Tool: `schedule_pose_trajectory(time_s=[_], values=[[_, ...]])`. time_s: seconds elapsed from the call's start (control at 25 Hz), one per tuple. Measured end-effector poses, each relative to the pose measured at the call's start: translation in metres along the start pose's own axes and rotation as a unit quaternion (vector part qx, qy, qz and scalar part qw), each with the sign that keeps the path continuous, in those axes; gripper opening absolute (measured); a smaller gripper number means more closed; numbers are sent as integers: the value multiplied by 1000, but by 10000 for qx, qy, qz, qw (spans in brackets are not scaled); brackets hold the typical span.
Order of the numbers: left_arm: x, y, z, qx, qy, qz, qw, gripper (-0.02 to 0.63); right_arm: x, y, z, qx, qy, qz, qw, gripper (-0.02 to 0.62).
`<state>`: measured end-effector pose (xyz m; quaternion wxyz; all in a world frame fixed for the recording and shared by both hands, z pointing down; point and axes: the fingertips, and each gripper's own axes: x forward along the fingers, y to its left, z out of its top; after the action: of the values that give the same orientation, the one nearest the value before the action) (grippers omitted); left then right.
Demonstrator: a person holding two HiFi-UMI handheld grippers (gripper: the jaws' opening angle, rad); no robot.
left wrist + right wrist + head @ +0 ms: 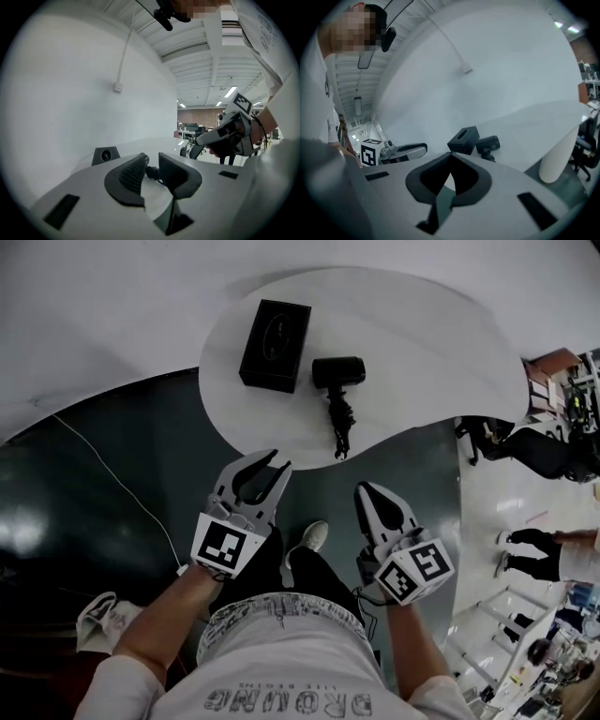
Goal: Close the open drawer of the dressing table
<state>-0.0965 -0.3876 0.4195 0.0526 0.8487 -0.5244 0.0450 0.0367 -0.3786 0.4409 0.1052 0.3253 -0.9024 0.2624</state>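
Two hand-held grippers hovering before a white table.
Left gripper (265, 465), at 8 o'clock, is holding its jaws apart, nothing between them; right gripper (368, 493), at 4 o'clock, is showing jaws together, empty. Table (412, 343) is lying at 12 o'clock, bearing box (275, 332) and dryer (337, 371); its drawer is out of sight.

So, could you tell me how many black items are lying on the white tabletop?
2: a black box toward the left of the tabletop, and a hair dryer with its cord just right of it. None seems hidden.
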Motion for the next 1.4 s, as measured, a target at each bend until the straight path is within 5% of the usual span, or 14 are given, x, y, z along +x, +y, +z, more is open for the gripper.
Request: schedule_pose_trajectory(time_s=[0.6, 1.4], values=[[-3, 23, 101, 288, -662, 9, 9974, 60, 14, 28, 83, -728, -558, 153, 9957, 8], [15, 25, 137, 350, -719, -1, 9968, 28, 13, 30, 127, -884, -891, 329, 9915, 8]])
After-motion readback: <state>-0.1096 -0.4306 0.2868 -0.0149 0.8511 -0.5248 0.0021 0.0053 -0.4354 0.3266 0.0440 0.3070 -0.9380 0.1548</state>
